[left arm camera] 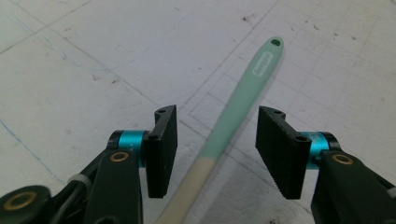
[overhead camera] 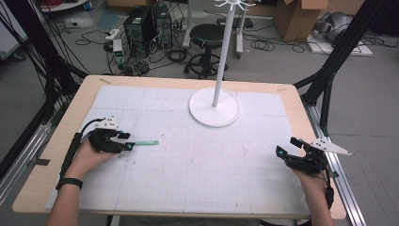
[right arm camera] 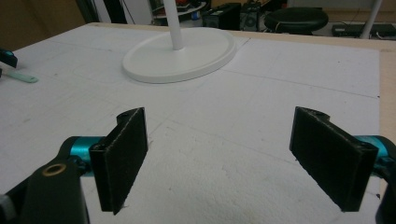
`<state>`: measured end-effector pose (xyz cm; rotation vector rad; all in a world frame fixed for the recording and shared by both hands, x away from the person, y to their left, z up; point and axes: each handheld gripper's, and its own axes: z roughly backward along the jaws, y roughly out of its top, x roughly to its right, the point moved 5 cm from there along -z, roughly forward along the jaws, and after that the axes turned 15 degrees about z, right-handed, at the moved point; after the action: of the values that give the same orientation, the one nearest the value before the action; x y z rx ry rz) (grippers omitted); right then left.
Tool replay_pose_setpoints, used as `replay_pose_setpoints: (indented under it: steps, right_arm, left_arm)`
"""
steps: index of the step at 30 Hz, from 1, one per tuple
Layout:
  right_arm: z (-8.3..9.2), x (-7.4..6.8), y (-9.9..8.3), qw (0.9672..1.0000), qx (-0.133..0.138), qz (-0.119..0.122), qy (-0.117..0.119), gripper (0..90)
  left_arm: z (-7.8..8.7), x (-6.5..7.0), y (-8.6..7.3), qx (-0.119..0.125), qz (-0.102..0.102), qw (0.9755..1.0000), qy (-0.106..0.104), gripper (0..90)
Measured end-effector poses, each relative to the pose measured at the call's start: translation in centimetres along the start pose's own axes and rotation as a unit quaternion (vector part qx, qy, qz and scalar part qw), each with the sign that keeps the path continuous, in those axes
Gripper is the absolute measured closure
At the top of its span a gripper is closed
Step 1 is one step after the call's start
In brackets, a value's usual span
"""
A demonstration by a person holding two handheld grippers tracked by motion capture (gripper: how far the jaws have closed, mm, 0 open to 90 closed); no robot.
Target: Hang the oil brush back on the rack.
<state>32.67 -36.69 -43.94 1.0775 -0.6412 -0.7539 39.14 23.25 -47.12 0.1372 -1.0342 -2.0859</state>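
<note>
A slim utensil handle (left arm camera: 243,95), mint green with a cream lower part and a hole at its tip, lies flat on the white mat. In the high view the handle (overhead camera: 147,142) points right from my left gripper (overhead camera: 126,141). My left gripper (left arm camera: 215,149) is open, its two black jaws on either side of the handle without touching it. My right gripper (overhead camera: 287,147) rests at the table's right edge, open, with nothing between the jaws (right arm camera: 219,158). A white stand with a round base (overhead camera: 214,107) and a tall pole stands at the back centre.
The white gridded mat (overhead camera: 197,160) covers most of the wooden table (overhead camera: 61,136). The stand's base (right arm camera: 180,56) lies ahead of my right gripper. Behind the table are a black stool (overhead camera: 207,37), computer cases, cables and cardboard boxes. Black frame legs flank the table.
</note>
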Motion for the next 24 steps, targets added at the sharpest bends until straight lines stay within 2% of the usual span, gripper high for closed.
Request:
replay_pose_setpoints:
  steps: [1, 2, 6, 8, 11, 13, 15, 21, 24]
  right_arm:
    - [0.0, 0.0, 0.0, 1.0, 0.0, 0.0, 0.0, 18.6]
    - [-0.01, 0.0, 0.0, 1.0, 0.0, 0.001, 0.0, 18.6]
    - [-0.02, 0.0, -0.02, 1.0, 0.0, 0.001, 0.001, 18.7]
    - [-0.03, -0.05, -0.05, 1.0, -0.002, -0.003, 0.002, 18.7]
    - [-0.07, -0.01, -0.08, 1.0, -0.003, -0.001, 0.002, 18.7]
    - [-0.1, -0.08, -0.06, 1.0, -0.003, -0.002, 0.003, 18.7]
    - [-0.14, -0.03, -0.05, 1.0, -0.001, 0.003, 0.004, 18.7]
    - [0.0, -0.03, 0.03, 1.0, 0.003, -0.002, 0.004, 18.7]
    - [0.05, 0.01, 0.02, 1.0, 0.002, -0.003, 0.004, 18.7]
  left_arm:
    - [-0.07, 0.0, -0.05, -0.002, 0.0, 1.0, -0.001, 50.5]
    - [-0.23, -0.08, -0.19, -0.01, 0.001, 0.9999, 0.002, 54.4]
    - [-0.24, -0.3, -0.24, -0.01, 0.007, 0.9999, 0.005, 58.9]
    - [-0.14, -0.49, -0.25, -0.01, 0.014, 0.9998, 0.009, 65.7]
    - [-0.15, -0.43, -0.27, -0.011, 0.011, 0.9998, 0.011, 66.8]
    - [-0.15, -0.27, -0.31, -0.013, 0.006, 0.9999, 0.01, 70.7]
    - [-0.14, -0.01, -0.33, -0.015, -0.006, 0.9998, 0.015, 74.0]
    - [-0.14, 0.11, -0.36, -0.016, -0.007, 0.9997, 0.016, 75.1]
    - [-0.08, 0.25, -0.37, -0.019, -0.017, 0.9995, 0.017, 76.6]
